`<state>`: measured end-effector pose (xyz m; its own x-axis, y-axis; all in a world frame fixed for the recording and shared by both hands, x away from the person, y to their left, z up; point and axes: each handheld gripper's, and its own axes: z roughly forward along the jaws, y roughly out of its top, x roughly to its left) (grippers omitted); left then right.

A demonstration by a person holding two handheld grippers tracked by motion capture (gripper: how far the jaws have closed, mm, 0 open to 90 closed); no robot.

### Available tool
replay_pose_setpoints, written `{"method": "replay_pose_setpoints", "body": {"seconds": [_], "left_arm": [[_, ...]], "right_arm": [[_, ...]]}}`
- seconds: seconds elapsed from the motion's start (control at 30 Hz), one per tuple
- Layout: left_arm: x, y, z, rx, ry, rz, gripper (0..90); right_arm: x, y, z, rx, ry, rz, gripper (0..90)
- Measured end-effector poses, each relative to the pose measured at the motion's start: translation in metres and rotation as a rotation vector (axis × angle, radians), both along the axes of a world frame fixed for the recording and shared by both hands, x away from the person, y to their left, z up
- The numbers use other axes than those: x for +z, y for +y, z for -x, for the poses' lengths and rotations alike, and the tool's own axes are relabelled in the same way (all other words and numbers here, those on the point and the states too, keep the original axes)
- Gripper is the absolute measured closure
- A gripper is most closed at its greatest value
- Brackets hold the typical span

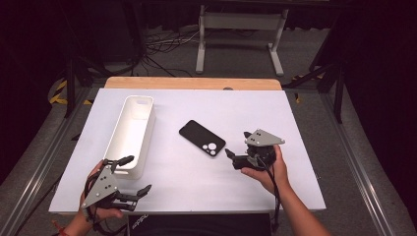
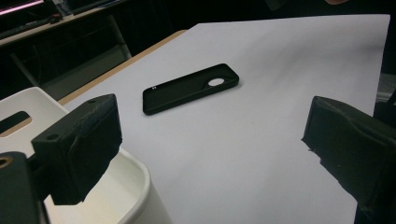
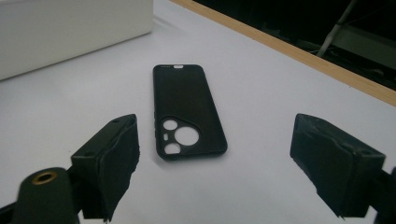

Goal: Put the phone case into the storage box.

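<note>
Black phone case on white table, white bin leftward, both hand-held grippers apart

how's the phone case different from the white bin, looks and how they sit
The phone case is black, flat and thin, lying at the table's middle; the white bin is tall-walled, open-topped and sits toward the left. The case has round camera cutouts; the bin has a handle slot at its far end. Both are elongated with rounded corners, and neither is held by tongs.
</note>
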<state>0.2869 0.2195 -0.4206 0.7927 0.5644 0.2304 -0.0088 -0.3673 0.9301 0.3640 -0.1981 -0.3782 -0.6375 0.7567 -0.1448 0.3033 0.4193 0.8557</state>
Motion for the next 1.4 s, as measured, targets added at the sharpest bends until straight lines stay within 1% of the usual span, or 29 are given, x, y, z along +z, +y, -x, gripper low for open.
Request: {"method": "replay_pose_setpoints", "body": {"seconds": [0.1, 0.13, 0.2, 0.23, 0.27, 0.3, 0.33, 0.37, 0.4, 0.43, 0.57, 0.6, 0.63, 0.67, 0.73, 0.83, 0.87, 0.9, 0.93, 1.03, 1.17, 1.27, 1.33, 1.37, 1.4], "left_arm": [[0.0, 0.0, 0.0, -0.002, 0.001, -0.002, 5.0], [0.0, 0.0, 0.0, -0.003, 0.001, -0.001, 5.0], [0.0, 0.0, 0.0, -0.003, 0.002, 0.0, 5.1], [0.0, 0.0, 0.0, -0.004, 0.003, 0.0, 5.1], [0.0, 0.0, 0.0, -0.004, 0.001, -0.009, 5.1], [-0.001, -0.001, 0.0, -0.005, 0.001, -0.012, 5.2], [-0.001, -0.001, 0.0, -0.004, 0.002, -0.012, 5.2], [-0.001, -0.001, 0.0, -0.005, 0.001, -0.013, 5.2], [-0.001, -0.001, 0.0, -0.005, 0.001, -0.013, 5.2], [-0.001, -0.001, 0.0, -0.004, 0.0, -0.012, 5.2], [-0.001, -0.001, 0.0, -0.006, 0.002, -0.013, 5.2], [-0.001, -0.001, 0.0, -0.006, 0.002, -0.013, 5.2], [-0.001, -0.001, 0.0, -0.007, 0.003, -0.014, 5.2], [-0.001, -0.001, 0.0, -0.009, 0.008, -0.009, 5.2], [0.0, 0.0, 0.0, -0.009, 0.0, -0.013, 5.2], [0.0, 0.0, 0.0, -0.01, 0.005, -0.012, 5.2], [0.0, 0.0, 0.0, -0.01, 0.005, -0.012, 5.3], [-0.001, 0.0, 0.0, -0.012, 0.007, -0.011, 5.3], [-0.001, 0.0, 0.0, -0.015, 0.007, -0.014, 5.3], [-0.001, 0.0, 0.0, -0.023, 0.007, -0.014, 5.1], [-0.001, -0.001, 0.0, -0.02, 0.014, -0.01, 5.2], [-0.001, -0.001, 0.0, -0.022, 0.015, -0.008, 5.2], [-0.001, -0.001, 0.0, -0.022, 0.016, -0.008, 5.2], [-0.001, -0.001, 0.0, -0.024, 0.015, -0.009, 5.2], [-0.001, -0.001, 0.0, -0.023, 0.016, -0.008, 5.2]], "right_arm": [[-0.001, 0.002, -0.003, 0.0, 0.013, 0.007, 18.1], [-0.001, 0.002, -0.004, 0.005, 0.016, -0.001, 18.9], [-0.003, 0.004, -0.007, 0.005, 0.025, 0.003, 21.3], [-0.003, 0.004, -0.008, 0.004, 0.027, 0.01, 23.1], [-0.004, 0.005, -0.009, 0.004, 0.03, 0.015, 25.5], [-0.004, 0.006, -0.01, 0.003, 0.031, 0.008, 27.7], [-0.005, 0.006, -0.011, 0.002, 0.032, 0.004, 32.0], [-0.005, 0.006, -0.012, 0.005, 0.034, 0.007, 34.2], [-0.005, 0.006, -0.012, 0.005, 0.034, 0.007, 34.2], [-0.005, 0.007, -0.013, 0.007, 0.036, 0.006, 36.8], [-0.005, 0.01, -0.017, 0.007, 0.054, 0.014, 53.9], [-0.005, 0.012, -0.018, 0.011, 0.059, 0.02, 57.1], [-0.005, 0.012, -0.018, 0.011, 0.059, 0.02, 57.1], [-0.005, 0.013, -0.019, 0.016, 0.063, 0.021, 65.0], [-0.006, 0.015, -0.021, 0.031, 0.073, 0.022, 73.9], [-0.008, 0.018, -0.023, 0.051, 0.091, 0.026, 86.6], [-0.008, 0.018, -0.023, 0.051, 0.091, 0.026, 86.6], [-0.01, 0.022, -0.024, 0.065, 0.105, 0.032, 90.0], [-0.01, 0.022, -0.024, 0.065, 0.105, 0.032, 90.0], [-0.013, 0.028, -0.026, 0.093, 0.129, 0.035, 90.0], [-0.017, 0.031, -0.027, 0.102, 0.147, 0.039, 90.0], [-0.022, 0.034, -0.027, 0.11, 0.177, 0.039, 90.0], [-0.026, 0.036, -0.026, 0.121, 0.194, 0.056, 90.0], [-0.026, 0.036, -0.026, 0.121, 0.194, 0.056, 90.0], [-0.029, 0.039, -0.026, 0.128, 0.219, 0.067, 90.0]]}}
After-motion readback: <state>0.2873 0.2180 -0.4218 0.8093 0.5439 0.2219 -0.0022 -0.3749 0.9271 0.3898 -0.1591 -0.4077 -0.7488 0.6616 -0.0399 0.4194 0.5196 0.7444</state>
